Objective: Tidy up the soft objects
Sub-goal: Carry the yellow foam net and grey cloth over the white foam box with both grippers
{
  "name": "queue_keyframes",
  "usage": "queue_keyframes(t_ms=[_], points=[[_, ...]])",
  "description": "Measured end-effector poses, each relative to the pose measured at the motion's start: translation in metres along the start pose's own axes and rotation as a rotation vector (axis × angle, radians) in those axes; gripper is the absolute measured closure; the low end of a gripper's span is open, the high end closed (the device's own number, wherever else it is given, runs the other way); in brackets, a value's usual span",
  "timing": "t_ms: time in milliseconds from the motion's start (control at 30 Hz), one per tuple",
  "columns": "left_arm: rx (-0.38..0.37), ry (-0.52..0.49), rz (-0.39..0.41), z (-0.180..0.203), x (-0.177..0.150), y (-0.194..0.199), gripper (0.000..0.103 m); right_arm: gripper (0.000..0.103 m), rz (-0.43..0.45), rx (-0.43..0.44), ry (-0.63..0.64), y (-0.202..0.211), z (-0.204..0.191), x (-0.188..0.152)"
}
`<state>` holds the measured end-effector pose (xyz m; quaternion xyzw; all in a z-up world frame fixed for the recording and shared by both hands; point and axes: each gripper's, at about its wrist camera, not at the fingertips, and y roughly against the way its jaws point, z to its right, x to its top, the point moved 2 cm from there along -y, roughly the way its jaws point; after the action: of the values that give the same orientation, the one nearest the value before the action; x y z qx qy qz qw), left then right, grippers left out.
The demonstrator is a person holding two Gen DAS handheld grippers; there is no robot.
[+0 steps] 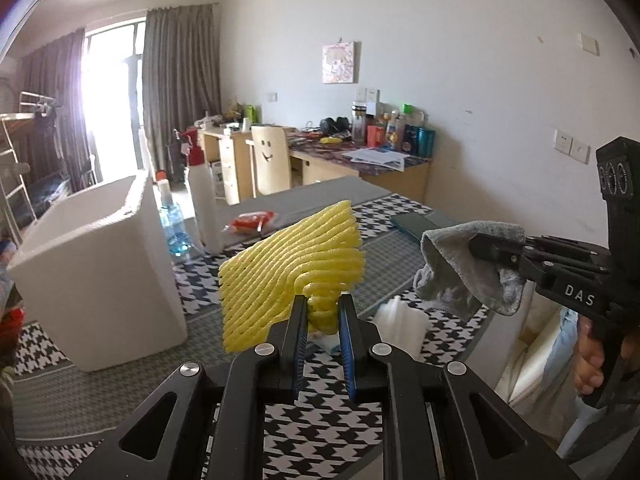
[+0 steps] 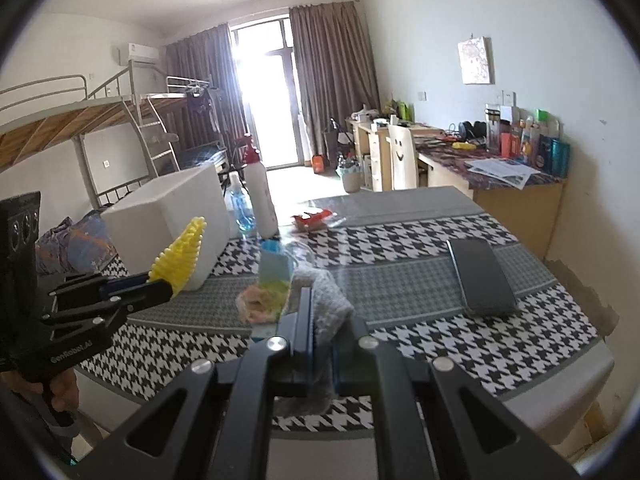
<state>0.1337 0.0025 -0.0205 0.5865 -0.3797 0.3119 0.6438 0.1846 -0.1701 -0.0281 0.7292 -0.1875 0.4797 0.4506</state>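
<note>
A yellow foam net sleeve (image 1: pixel 292 268) hangs above the table, pinched at its lower end by my left gripper (image 1: pixel 323 316), which is shut on it. In the right wrist view the same yellow sleeve (image 2: pixel 182 254) sticks up from the left gripper (image 2: pixel 160 282) at the left. My right gripper (image 2: pixel 326 316) is shut on a grey cloth (image 2: pixel 330 300), lifted off the table. The left wrist view shows that cloth (image 1: pixel 456 272) drooping from the right gripper (image 1: pixel 486 258) at the right. A hand holds each gripper's handle.
The houndstooth table (image 2: pixel 420 240) carries a white foam box (image 1: pixel 96 264), a white spray bottle (image 2: pixel 260 196), a clear water bottle (image 2: pixel 240 208), a red packet (image 2: pixel 312 218), a black phone (image 2: pixel 480 276) and a blue-green packet with a pinkish foam net (image 2: pixel 264 296). A white foam sleeve (image 1: pixel 396 320) lies near the right edge.
</note>
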Motion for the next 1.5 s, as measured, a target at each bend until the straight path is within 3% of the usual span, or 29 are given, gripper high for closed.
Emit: queue_keyframes(t_ms=[600,1500], points=[[0.047,0.003,0.035,-0.018,0.022,0.000,0.087,0.094,0.033,0.060,0.019,-0.019,-0.024,0.030],[0.087,0.010,0.084,-0.042,0.061,-0.003,0.087,0.094,0.066,0.076,0.042,-0.039,-0.038,0.068]])
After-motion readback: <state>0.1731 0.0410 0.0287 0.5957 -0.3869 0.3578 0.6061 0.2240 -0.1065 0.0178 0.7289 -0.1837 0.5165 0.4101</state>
